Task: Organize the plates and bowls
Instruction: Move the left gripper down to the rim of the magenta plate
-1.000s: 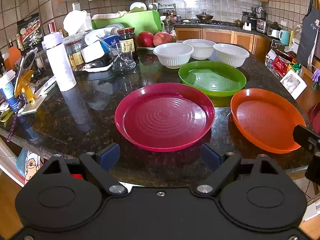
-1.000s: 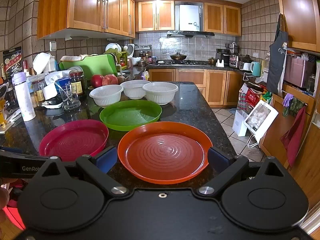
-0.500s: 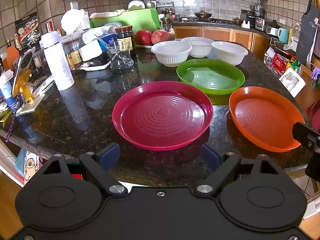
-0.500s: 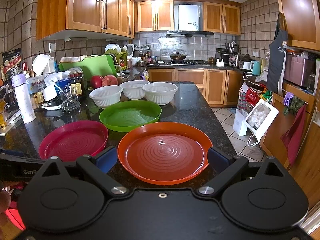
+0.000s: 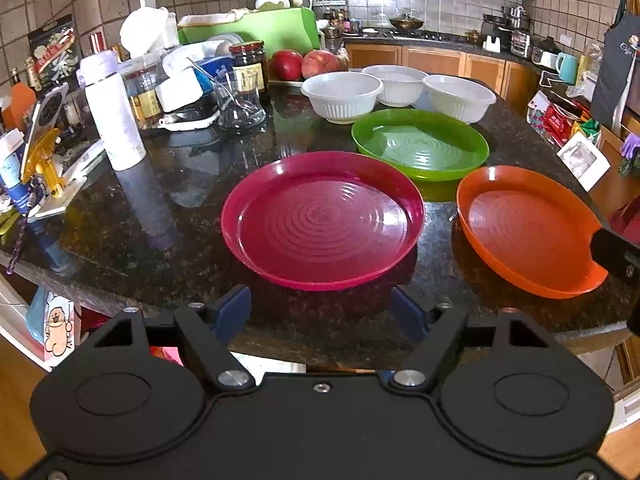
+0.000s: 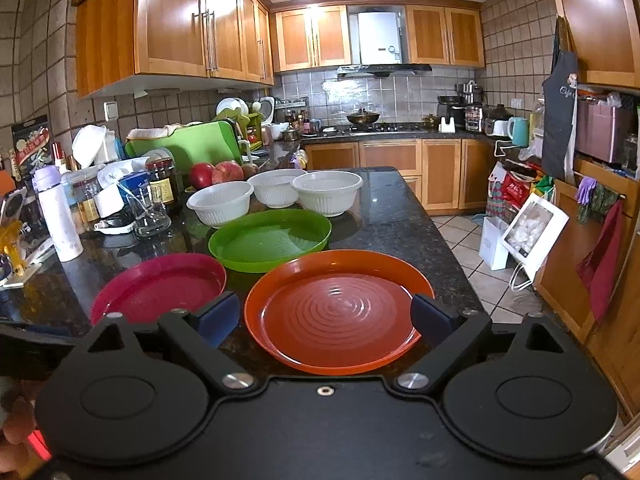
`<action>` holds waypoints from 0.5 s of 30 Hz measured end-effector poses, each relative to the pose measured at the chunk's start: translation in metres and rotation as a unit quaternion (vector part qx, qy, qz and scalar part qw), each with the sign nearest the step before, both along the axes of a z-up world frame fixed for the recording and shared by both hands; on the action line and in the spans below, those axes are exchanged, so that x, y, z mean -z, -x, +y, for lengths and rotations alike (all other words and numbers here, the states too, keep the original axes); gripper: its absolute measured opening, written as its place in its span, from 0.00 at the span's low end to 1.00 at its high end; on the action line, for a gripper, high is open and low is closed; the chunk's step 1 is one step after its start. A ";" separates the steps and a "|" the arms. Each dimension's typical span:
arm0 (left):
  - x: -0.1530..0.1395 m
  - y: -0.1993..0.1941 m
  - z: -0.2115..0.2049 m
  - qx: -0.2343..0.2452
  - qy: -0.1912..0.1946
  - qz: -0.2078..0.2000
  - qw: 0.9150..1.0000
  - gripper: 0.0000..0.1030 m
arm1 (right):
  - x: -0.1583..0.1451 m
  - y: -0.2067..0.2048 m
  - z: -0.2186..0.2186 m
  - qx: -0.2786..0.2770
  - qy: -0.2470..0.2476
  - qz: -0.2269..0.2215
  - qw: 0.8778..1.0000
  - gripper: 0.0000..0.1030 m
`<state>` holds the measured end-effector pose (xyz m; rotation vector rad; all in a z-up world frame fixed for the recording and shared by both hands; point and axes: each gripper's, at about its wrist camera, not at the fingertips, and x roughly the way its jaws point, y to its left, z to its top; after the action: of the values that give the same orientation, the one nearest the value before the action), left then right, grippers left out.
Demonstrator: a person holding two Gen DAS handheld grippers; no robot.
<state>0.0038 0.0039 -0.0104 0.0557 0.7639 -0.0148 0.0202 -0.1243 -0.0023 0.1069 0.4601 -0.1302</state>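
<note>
Left hand-held gripper (image 5: 320, 312) hangs just short of the red plate (image 5: 322, 220), jaws spread and just closing a little, nothing between them; right hand-held gripper (image 6: 324, 316) is released too, straddling the near rim of the orange plate (image 6: 340, 308) without pinching. All three plates sit flat on the bench (image 5: 192, 184), rims up, green plate (image 5: 420, 144) behind, three white bowls (image 5: 342, 96) upright at the back. Plates are round, so no long axis; any rim point works. My read: come in low, one finger under the near lip, one above, pinch, lift level, then stack.
</note>
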 end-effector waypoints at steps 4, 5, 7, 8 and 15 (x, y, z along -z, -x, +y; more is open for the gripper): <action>0.000 0.000 0.003 0.004 0.015 0.011 1.000 0.75 | 0.000 -0.002 -0.002 -0.012 -0.017 -0.002 1.000 0.92; 0.000 0.000 0.005 0.005 0.020 0.015 1.000 0.75 | 0.000 -0.002 -0.003 -0.012 -0.023 -0.004 1.000 0.88; 0.001 -0.002 0.010 0.007 0.033 0.028 0.999 0.75 | 0.000 -0.003 -0.003 -0.017 -0.031 -0.012 0.999 0.83; 0.002 -0.002 0.012 0.006 0.038 0.033 0.999 0.75 | 0.000 -0.003 -0.002 -0.018 -0.031 -0.018 0.999 0.83; 0.002 -0.015 0.043 -0.001 0.084 0.065 0.994 0.76 | -0.003 -0.011 0.011 -0.035 -0.018 -0.048 0.998 0.83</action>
<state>0.0188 0.0468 -0.0128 -0.1069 0.8906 -0.0805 0.0310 -0.1129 0.0010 0.1320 0.3705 -0.0479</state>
